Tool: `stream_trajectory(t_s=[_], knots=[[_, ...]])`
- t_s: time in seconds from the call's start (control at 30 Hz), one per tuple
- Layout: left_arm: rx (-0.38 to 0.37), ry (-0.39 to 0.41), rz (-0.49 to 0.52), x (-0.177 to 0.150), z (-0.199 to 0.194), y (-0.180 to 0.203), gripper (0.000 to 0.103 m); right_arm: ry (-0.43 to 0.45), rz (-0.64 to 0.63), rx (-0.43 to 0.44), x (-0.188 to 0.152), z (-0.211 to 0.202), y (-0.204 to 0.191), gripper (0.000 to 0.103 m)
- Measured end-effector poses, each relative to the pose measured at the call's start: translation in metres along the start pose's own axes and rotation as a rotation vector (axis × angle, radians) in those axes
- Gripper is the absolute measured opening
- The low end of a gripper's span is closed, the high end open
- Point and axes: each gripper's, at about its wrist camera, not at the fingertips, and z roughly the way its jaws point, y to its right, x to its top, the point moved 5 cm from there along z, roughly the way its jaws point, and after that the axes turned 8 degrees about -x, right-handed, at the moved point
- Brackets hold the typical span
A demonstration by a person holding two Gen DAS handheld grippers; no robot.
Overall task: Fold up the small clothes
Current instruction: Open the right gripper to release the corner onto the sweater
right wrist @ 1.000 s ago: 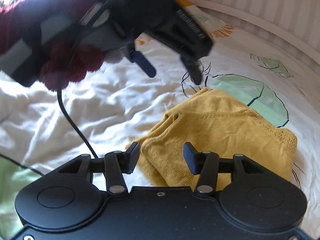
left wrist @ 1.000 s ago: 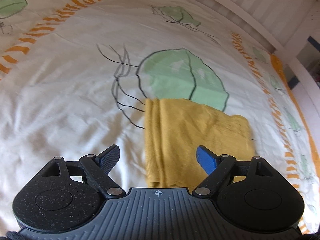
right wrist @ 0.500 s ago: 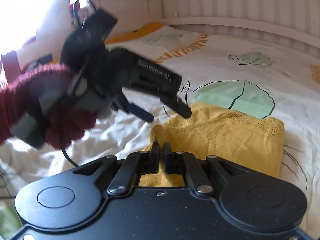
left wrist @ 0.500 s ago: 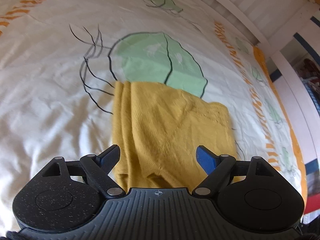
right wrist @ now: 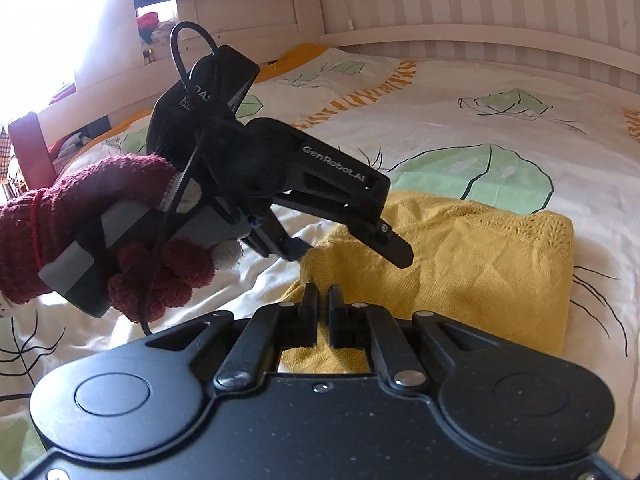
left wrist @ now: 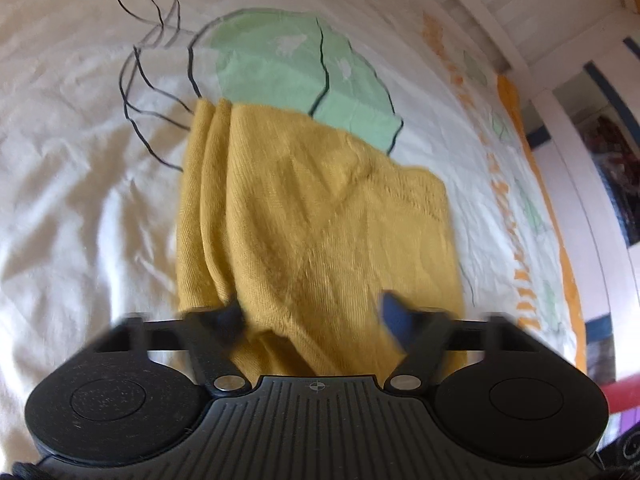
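I am at the gripping step of the fold. My right tool [right wrist: 319,306] is closed on the near edge of the yellow knit garment [left wrist: 320,216], which lies half folded on the bed cover [left wrist: 80,184] just ahead of both tools. My left tool [left wrist: 312,312] has just been closing; the soft ribbed cloth is between its fingers, but they do not press it yet. Next it must pinch, then both lift together.

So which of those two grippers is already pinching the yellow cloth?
The right gripper: shut on the yellow cloth's near edge. The left gripper straddles it, not yet clamped.
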Motion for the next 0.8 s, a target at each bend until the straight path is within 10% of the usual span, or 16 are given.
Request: stream_trajectory(t_s=[0.03,0.37,0.57,0.7,0.8], knots=[[0.005,0.019,0.006,0.000,-0.002,0.000,0.016,-0.003,-0.006,-0.001,-0.001,0.001,-0.001,0.010],[0.086,0.075,0.017,-0.001,-0.018,-0.012,0.012,-0.049,-0.104,-0.032,-0.009,0.021,-0.021,0.011],[0.089,0.072,-0.053,-0.004,-0.018,-0.025,0.015,-0.126,-0.095,0.003,-0.025,0.038,-0.020,0.022],[0.106,0.068,-0.028,-0.006,-0.023,-0.020,0.016,-0.108,-0.027,0.022,-0.020,0.023,-0.006,0.057],[0.108,0.073,-0.029,-0.006,-0.027,-0.017,0.016,-0.096,0.025,0.012,-0.018,0.013,0.005,0.057]])
